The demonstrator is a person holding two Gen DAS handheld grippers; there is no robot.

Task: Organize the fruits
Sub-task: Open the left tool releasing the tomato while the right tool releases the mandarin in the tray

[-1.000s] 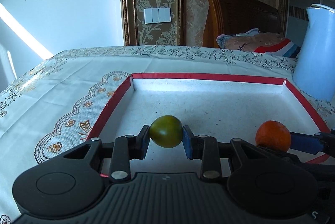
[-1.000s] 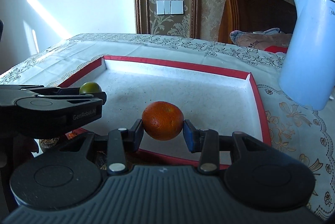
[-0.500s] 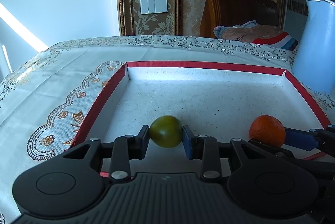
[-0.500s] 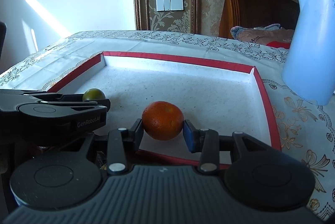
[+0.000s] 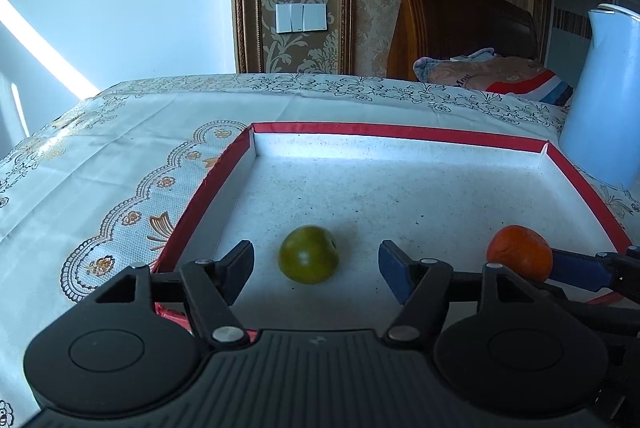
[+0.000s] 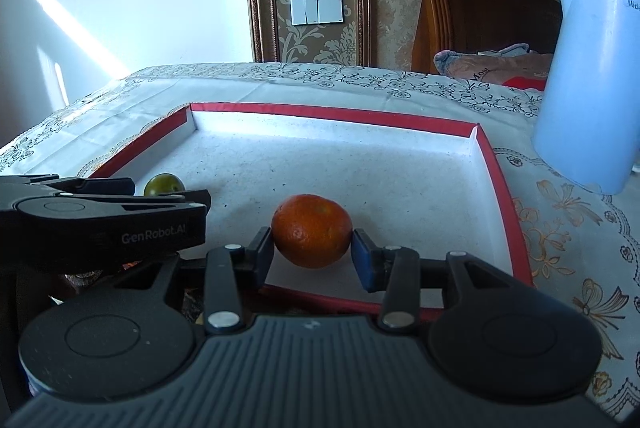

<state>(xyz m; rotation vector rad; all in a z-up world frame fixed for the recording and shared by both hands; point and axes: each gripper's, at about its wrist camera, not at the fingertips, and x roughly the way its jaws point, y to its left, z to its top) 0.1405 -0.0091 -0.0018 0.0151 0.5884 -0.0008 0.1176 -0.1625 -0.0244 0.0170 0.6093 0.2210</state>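
Fruits are being placed in a shallow white tray with a red rim point(image 5: 400, 131) that sits on a patterned tablecloth point(image 5: 120, 156). In the left wrist view, a green fruit point(image 5: 308, 254) rests on the tray floor close to the near edge, toward the left side. The left tongs point(image 5: 316, 264) are spread wide, one finger on each side of the green fruit with clear gaps, gripping nothing. Toward the tray's near right corner, an orange point(image 5: 519, 251) sits against the blue pad of the other tongs. A pale blue kettle point(image 5: 604, 100) stands on the cloth just beyond the tray's far right corner. In the right wrist view, the same orange point(image 6: 312, 230) is centred near the tray's near edge, and the right tongs point(image 6: 313, 255) are closed on it, both pads touching its sides; whether it rests on the tray floor or hangs just above cannot be told. The green fruit point(image 6: 164, 185) peeks out behind the black body of the left tongs, near the left wall point(image 6: 140, 144). The step in hand appears to be setting both fruits down in the tray: the green one looks delivered, the orange not yet let go. The next move likely calls for opening the right tongs gently so the round orange does not roll.
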